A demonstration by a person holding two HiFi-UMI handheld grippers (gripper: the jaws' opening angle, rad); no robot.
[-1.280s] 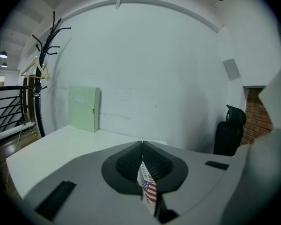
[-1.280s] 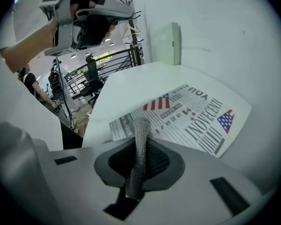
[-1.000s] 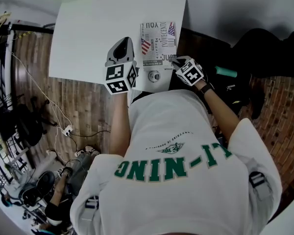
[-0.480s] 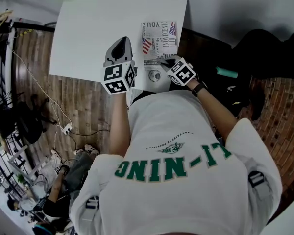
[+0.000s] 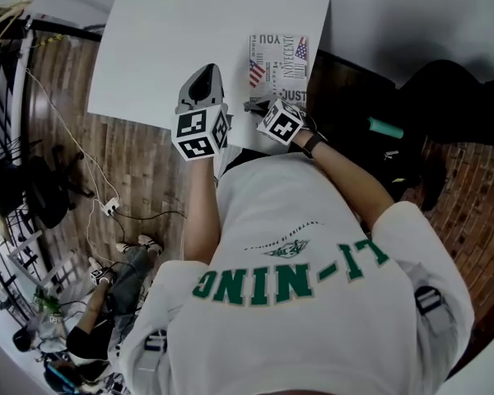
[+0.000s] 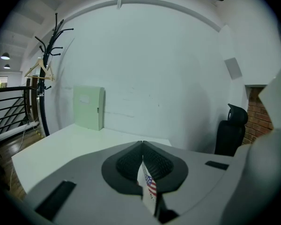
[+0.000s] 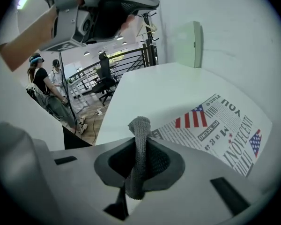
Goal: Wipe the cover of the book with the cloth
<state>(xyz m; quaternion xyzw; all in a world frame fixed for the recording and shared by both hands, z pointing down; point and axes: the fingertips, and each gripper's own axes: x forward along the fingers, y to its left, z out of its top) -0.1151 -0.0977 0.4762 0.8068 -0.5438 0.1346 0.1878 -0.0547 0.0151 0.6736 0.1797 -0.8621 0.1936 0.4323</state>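
Right gripper (image 5: pixel 253 105) clamps the limp cloth (image 7: pixel 138 158) at the table's (image 5: pixel 165 48) near edge; left gripper (image 5: pixel 204 76) pinches a flag-printed slip (image 6: pixel 149 191) (light book (image 5: pixel 278 60) may slide; pin a corner).

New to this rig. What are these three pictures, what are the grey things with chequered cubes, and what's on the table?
No robot here: a person holds a two-jaw gripper in each hand. The head view looks down from the person's head; the other two cameras ride on the grippers, looking along their jaws. On the white table lies a book with flags and newsprint on its cover. The right gripper pinches a grey knitted cloth by the book's near edge. The left gripper is shut, raised left of the book; a flag-printed sliver shows in its slit, gripped or seen through, I can't tell.
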